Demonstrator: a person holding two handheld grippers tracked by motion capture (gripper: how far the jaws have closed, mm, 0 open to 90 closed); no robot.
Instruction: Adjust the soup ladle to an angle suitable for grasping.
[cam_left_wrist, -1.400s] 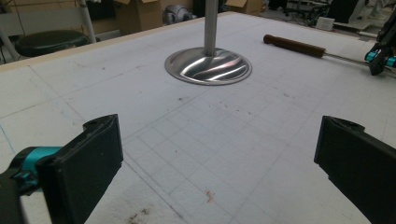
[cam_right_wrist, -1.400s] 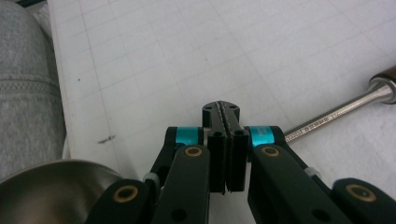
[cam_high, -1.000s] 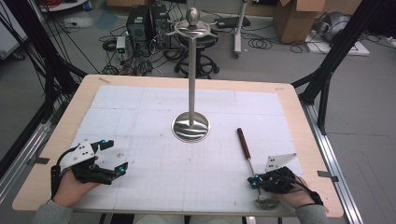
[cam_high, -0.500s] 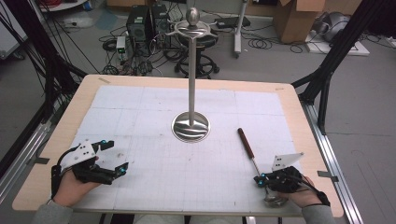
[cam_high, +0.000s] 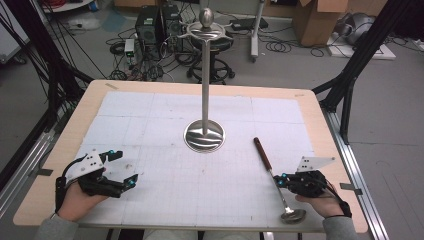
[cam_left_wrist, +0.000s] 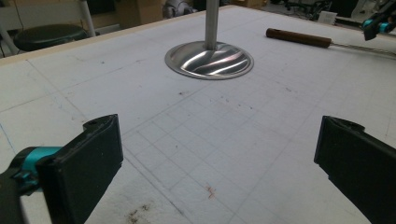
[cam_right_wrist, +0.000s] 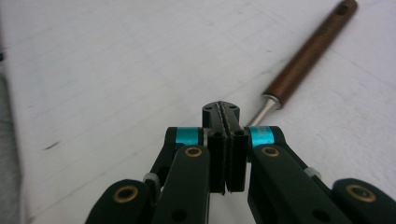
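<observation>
A ladle with a brown wooden handle (cam_high: 262, 152) and a steel bowl (cam_high: 293, 215) lies on the white mat at the right. My right gripper (cam_high: 280, 179) rests over its thin shaft. Its jaws are shut flat against each other, and nothing shows between the pads. In the right gripper view the ladle's shaft (cam_right_wrist: 262, 111) runs under the right gripper (cam_right_wrist: 222, 109), just right of the jaw tips, with the ladle's handle (cam_right_wrist: 310, 53) beyond. My left gripper (cam_high: 125, 167) sits at the near left of the mat, open and empty. In its own view, the left gripper (cam_left_wrist: 217, 163) faces the stand's base (cam_left_wrist: 209, 59).
A tall steel stand (cam_high: 205, 90) with a round base (cam_high: 204, 137) and hooked arms at its top rises from the middle of the mat. The wooden table's edge (cam_high: 325, 120) borders the mat. Boxes, cables and equipment lie on the floor behind.
My right gripper has shifted slightly to the right beside the ladle's shaft. The left gripper has stayed where it was.
</observation>
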